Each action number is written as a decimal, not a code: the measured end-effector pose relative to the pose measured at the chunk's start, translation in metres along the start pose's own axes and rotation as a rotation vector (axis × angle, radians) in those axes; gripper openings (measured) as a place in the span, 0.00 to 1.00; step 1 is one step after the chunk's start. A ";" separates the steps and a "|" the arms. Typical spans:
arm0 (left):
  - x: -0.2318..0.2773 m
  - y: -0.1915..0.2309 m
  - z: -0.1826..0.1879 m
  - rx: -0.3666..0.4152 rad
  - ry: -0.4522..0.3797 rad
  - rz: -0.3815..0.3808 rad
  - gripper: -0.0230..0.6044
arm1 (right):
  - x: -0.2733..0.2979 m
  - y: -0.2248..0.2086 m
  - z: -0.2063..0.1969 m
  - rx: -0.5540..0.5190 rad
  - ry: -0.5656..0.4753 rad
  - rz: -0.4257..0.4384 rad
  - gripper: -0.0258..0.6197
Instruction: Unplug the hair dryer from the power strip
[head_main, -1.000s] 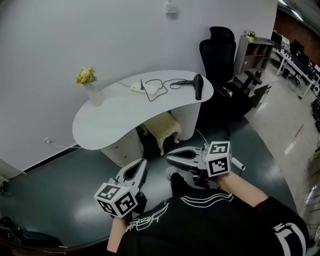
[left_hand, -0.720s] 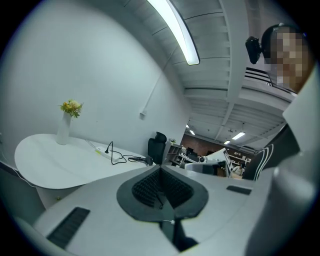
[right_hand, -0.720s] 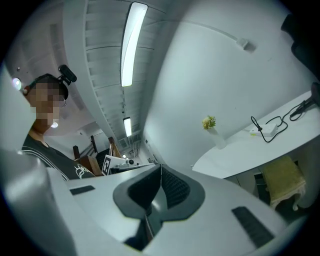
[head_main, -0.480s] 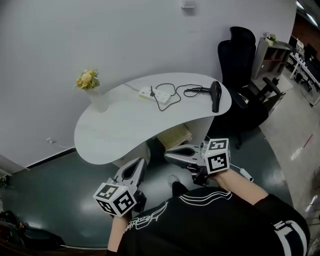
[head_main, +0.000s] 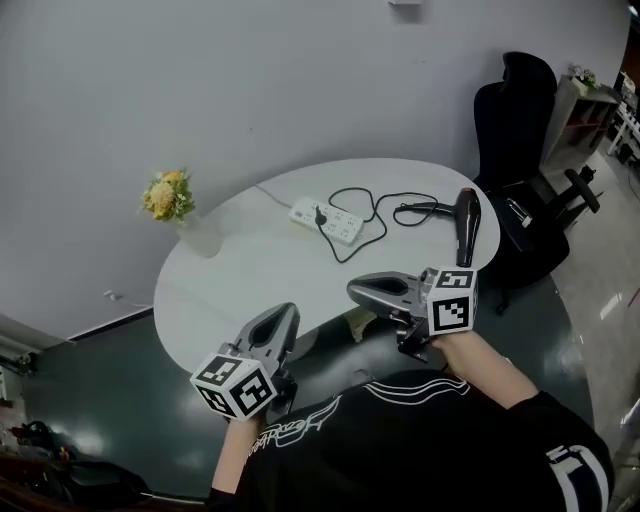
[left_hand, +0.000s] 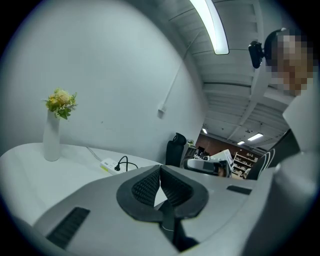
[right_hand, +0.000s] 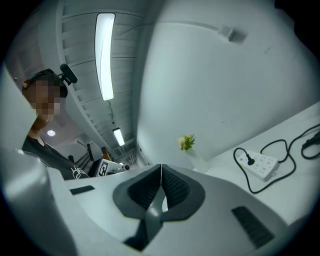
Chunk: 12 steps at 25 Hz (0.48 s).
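A white power strip (head_main: 328, 222) lies on the white oval table (head_main: 230, 280), with a black plug (head_main: 320, 214) in it. The plug's black cord (head_main: 375, 215) loops across to a black hair dryer (head_main: 467, 226) lying at the table's right end. My left gripper (head_main: 283, 315) is shut and empty over the table's near edge, well short of the strip. My right gripper (head_main: 355, 292) is also shut and empty, pointing left near the same edge. The left gripper view shows shut jaws (left_hand: 160, 167) and the strip (left_hand: 107, 165) far off. The right gripper view shows the strip (right_hand: 262, 166) and plug (right_hand: 248, 161).
A white vase with yellow flowers (head_main: 170, 200) stands at the table's far left by the wall. A black office chair (head_main: 520, 110) and a shelf unit (head_main: 590, 100) stand to the right. Dark floor (head_main: 90, 390) surrounds the table.
The table has come much closer in the head view. Both grippers, earlier over the dark floor, now reach its near edge. Both stayed shut.
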<state>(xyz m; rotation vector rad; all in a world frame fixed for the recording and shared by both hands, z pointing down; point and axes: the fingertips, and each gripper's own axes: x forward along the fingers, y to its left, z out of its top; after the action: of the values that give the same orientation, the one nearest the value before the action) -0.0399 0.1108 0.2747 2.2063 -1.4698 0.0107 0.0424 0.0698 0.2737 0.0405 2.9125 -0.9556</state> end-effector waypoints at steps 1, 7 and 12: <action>0.011 0.006 0.005 0.012 0.008 0.001 0.04 | 0.001 -0.011 0.008 -0.001 -0.006 -0.005 0.04; 0.046 0.031 0.019 0.097 0.019 -0.011 0.04 | 0.008 -0.052 0.025 -0.002 -0.004 -0.039 0.04; 0.058 0.052 0.021 0.126 0.038 -0.012 0.04 | 0.022 -0.068 0.032 -0.018 0.013 -0.054 0.04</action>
<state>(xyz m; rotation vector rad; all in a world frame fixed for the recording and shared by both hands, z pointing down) -0.0663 0.0361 0.2918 2.3009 -1.4721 0.1437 0.0196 -0.0035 0.2865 -0.0337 2.9478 -0.9406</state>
